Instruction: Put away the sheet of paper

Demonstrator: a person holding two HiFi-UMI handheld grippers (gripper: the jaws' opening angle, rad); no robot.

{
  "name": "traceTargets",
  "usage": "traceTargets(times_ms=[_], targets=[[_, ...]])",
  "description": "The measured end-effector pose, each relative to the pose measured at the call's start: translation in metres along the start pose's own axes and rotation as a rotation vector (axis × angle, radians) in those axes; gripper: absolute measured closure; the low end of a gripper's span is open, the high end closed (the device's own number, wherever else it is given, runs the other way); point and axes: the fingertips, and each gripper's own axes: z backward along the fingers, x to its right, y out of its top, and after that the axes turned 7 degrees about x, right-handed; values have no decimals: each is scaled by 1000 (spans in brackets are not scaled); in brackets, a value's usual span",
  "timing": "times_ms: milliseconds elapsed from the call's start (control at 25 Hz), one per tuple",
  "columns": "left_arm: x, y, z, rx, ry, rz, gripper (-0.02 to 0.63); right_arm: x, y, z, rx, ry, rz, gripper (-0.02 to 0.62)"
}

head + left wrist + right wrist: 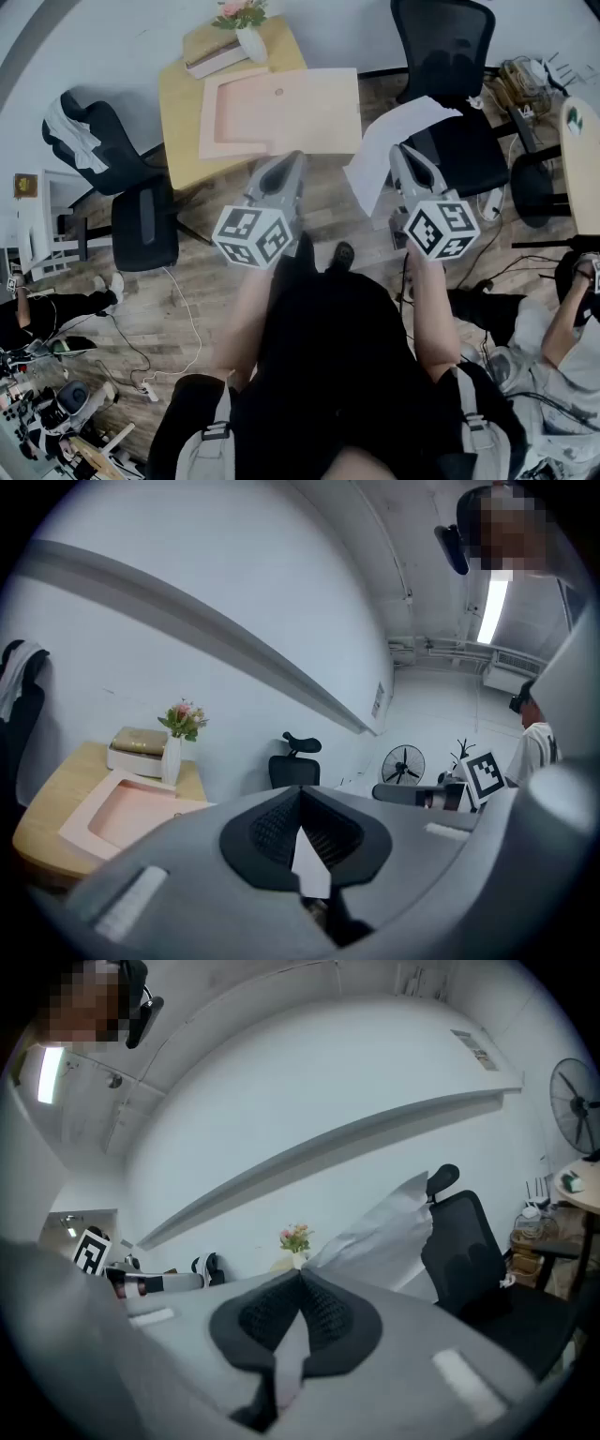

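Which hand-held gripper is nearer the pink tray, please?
Left. The left hand-held gripper is just before the tray; the right hand-held gripper, holding the paper, is off beside it.

**Head view.** The table (pixel 178 112) stands ahead and to the left, by the wall. A tray (pixel 281 108) lies on its right part. Behind the tray, at the far edge, a vase (pixel 251 42) stands just right of a stack of books (pixel 211 52). One chair (pixel 141 220) sits left of the table and another (pixel 459 141) to its right. The sheet of paper (pixel 389 141) hangs between the table and the right-hand chair — its near edge pinched at the tip of the right gripper (pixel 405 155). The left gripper (pixel 289 159) is just before the tray.
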Motion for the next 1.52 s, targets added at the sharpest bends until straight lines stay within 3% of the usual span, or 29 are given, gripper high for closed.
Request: traceTargets(times_ms=[280, 640, 1040, 1520], targets=[[-12, 5, -1, -7, -4, 2, 595, -5, -2, -10, -18, -4, 13, 592], [-63, 12, -22, -21, -42, 32, 595, -21, -10, -56, -51, 28, -49, 592], [-166, 42, -31, -13, -45, 72, 595, -53, -13, -150, -71, 6, -70, 592], [-270, 62, -16, 16, -42, 138, 595, -123, -42, -267, -152, 59, -28, 592]])
